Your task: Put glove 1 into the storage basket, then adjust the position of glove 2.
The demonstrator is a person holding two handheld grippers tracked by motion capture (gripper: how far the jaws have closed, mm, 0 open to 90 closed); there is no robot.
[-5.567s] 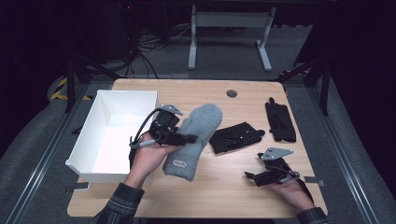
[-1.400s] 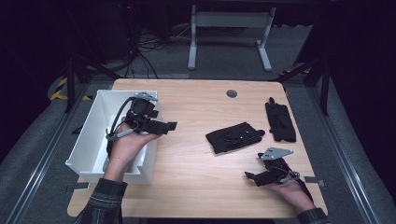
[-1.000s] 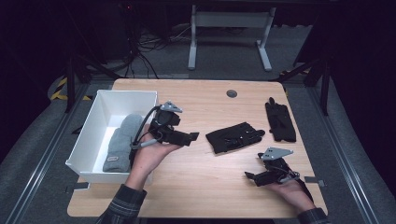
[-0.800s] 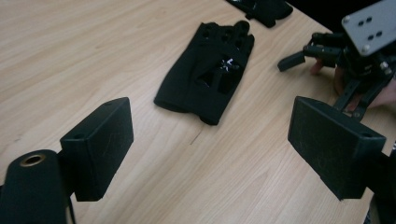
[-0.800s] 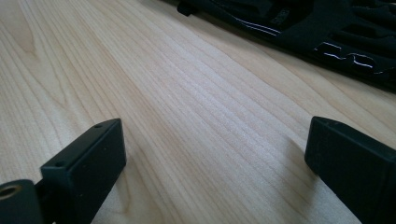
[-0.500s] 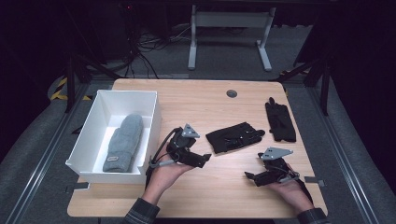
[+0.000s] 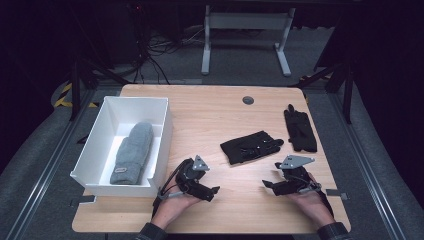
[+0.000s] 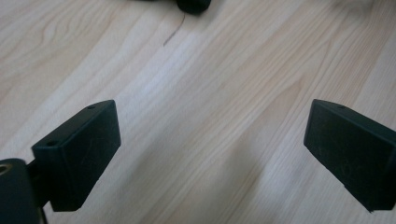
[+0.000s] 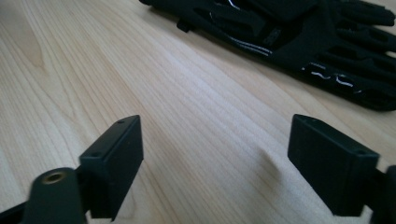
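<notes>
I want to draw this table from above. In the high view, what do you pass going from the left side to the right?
White box → grey mitten lying in it → left gripper → black glove in the middle → right gripper → second black glove.

The wooden table [image 7: 210,115] is carrying a white box [image 7: 161,131] at its left side. Two black gloves [image 7: 249,147] [image 7: 300,130] are lying right of it, well apart from the box.

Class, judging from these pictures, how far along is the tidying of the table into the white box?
Done: the grey mitten lies in the white box. In hand: nothing; both tongs are open and empty. Left: two black gloves lie on the table.
</notes>
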